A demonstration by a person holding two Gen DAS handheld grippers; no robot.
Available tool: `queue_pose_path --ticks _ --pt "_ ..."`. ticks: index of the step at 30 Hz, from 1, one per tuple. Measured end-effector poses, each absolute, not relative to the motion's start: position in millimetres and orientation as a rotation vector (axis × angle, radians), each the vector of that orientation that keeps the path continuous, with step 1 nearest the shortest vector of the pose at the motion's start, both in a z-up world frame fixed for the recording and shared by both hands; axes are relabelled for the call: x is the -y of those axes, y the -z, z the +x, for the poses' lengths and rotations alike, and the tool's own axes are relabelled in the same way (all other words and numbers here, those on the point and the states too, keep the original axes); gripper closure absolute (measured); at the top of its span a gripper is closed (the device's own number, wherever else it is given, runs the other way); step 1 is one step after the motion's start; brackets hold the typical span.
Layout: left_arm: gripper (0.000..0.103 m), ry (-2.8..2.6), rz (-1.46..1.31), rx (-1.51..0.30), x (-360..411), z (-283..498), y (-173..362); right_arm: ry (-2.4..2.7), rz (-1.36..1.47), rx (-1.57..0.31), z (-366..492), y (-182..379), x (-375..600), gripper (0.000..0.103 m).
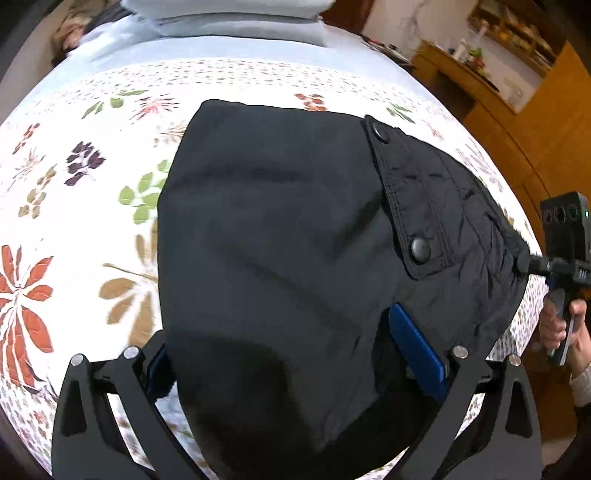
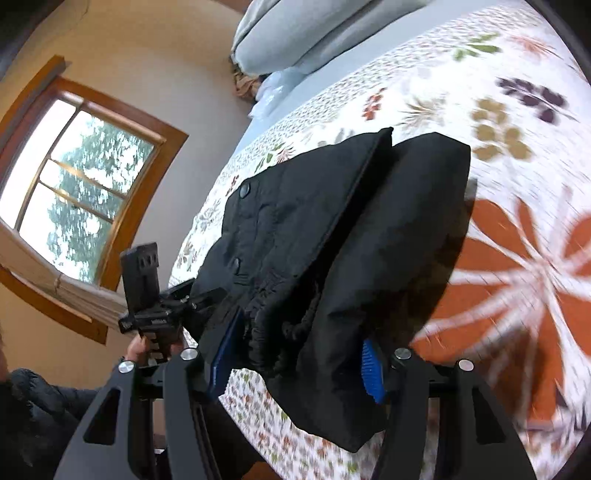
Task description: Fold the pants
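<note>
On the floral quilt (image 1: 74, 206), black pants (image 1: 280, 229) pinched by both grippers' fingers (image 2: 371, 373); pillows (image 2: 295, 33) beyond.

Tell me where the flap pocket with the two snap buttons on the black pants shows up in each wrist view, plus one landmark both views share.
Left wrist view: the flap pocket sits upper right of centre on the black pants, its snaps near the flap's top and bottom corners.
Right wrist view: the flap pocket sits left of centre, snaps on its left edge.
Shared landmark: the large orange flower on the floral quilt.
</note>
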State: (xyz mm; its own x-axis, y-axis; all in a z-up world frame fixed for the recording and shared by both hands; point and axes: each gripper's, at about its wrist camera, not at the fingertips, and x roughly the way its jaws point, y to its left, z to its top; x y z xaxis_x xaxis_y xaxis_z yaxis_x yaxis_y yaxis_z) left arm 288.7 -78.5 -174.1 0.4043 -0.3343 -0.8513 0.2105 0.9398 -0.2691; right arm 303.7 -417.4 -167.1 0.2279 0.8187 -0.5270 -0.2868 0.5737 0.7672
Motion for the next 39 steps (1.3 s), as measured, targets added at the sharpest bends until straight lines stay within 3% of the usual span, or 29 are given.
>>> queue_pose_path --ticks 3,6,8,14,16,26,31,39 --pt "0.003 0.346 -0.143 -1.108 69 291 177 -0.818 0.571 -1.109 304 170 414 0.044" --pt "0.003 0.353 -0.159 -1.107 63 280 179 -0.769 0.575 -1.16 297 176 425 0.031" --pt "0.003 0.36 -0.175 -1.112 56 278 180 -0.735 0.571 -1.164 293 172 433 0.031" --pt "0.003 0.285 -0.179 -1.075 16 273 164 -0.687 0.53 -1.01 298 125 452 0.029" --pt "0.003 0.278 -0.185 -1.045 8 276 151 -0.704 0.534 -0.982 310 111 447 0.022" --pt "0.003 0.539 -0.263 -0.983 58 328 119 -0.645 0.567 -1.107 356 138 420 0.022" --pt "0.003 0.525 -0.243 -1.114 70 386 140 -0.633 0.592 -1.141 364 155 421 0.022" --pt "0.003 0.522 -0.195 -1.221 72 408 183 -0.643 0.63 -1.151 371 164 420 0.021"
